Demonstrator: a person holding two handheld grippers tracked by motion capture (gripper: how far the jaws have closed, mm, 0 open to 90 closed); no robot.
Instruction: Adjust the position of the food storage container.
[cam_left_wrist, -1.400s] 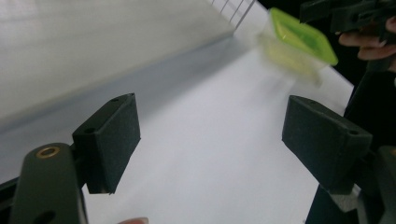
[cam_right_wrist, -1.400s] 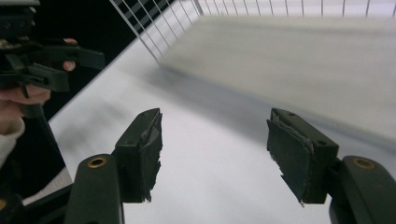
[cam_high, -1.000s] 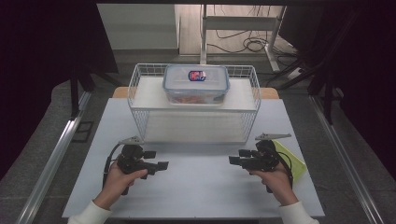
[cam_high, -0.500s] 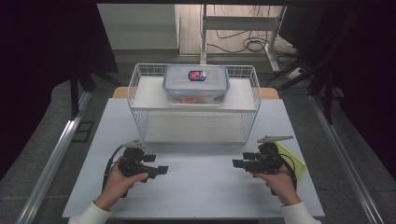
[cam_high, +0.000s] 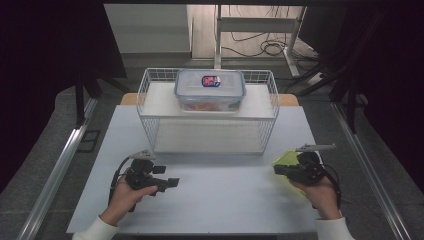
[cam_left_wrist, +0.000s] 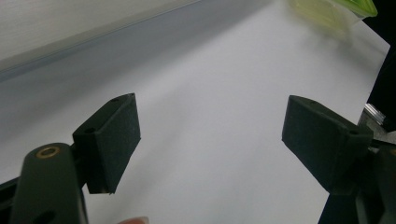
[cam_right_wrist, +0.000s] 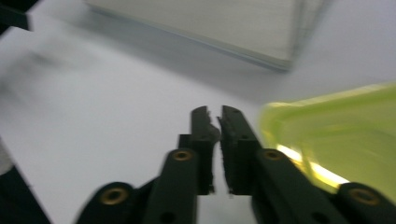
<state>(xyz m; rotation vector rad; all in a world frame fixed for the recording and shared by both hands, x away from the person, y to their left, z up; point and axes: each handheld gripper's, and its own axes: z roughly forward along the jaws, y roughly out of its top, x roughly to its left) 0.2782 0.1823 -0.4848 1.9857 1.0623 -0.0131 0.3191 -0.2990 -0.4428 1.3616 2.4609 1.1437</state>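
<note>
Two grippers on the table, green lid at four o'clock.
Right gripper (cam_high: 276, 170) has just closed, empty, beside the lid (cam_high: 286, 161); left gripper (cam_high: 172, 182) gapes wide.

Lab: black curtains (cam_high: 60, 50), floor cables (cam_high: 272, 47) (test rig).

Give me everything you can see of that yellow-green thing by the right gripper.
The yellow-green thing looks like a translucent plastic container or lid with a raised rim. It lies on the white table, at its right side, in front of the wire basket's right corner. The right gripper sits against its near side with jaws shut and nothing between them. Whether they touch, I cannot tell.
</note>
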